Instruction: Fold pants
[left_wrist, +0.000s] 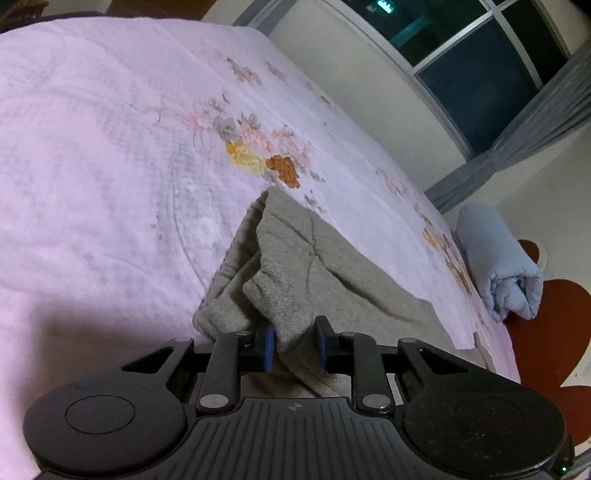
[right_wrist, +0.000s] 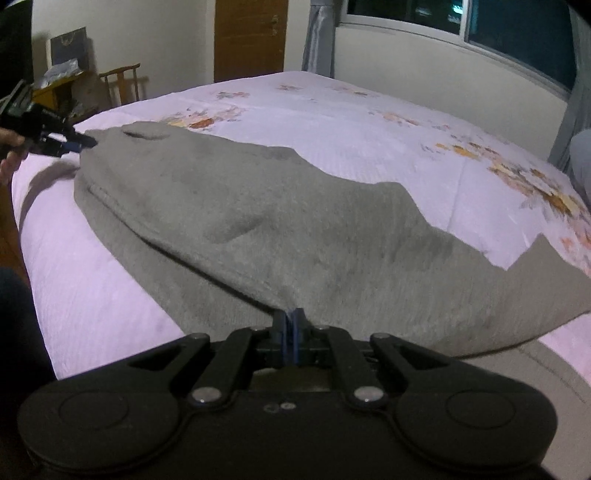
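Grey fleece pants (right_wrist: 258, 206) lie lengthwise across a pink flowered bedspread (right_wrist: 369, 140), with one layer folded over another. My right gripper (right_wrist: 291, 321) is shut on the near fold of the cloth, which rises to its blue pads. Far left in the right wrist view, my left gripper (right_wrist: 86, 142) pinches the other end of the pants, with a person's hand (right_wrist: 9, 155) behind it. In the left wrist view a bunched corner of the pants (left_wrist: 314, 266) sits squeezed between the blue pads of the left gripper (left_wrist: 295, 332).
A rolled light-blue cloth (left_wrist: 498, 266) lies at the bed's right edge, above a red heart-shaped mat (left_wrist: 546, 332) on the floor. A wooden chair (right_wrist: 122, 83) and cluttered shelf stand beyond the bed, near a brown door (right_wrist: 251, 37). Windows (left_wrist: 480, 74) line the wall.
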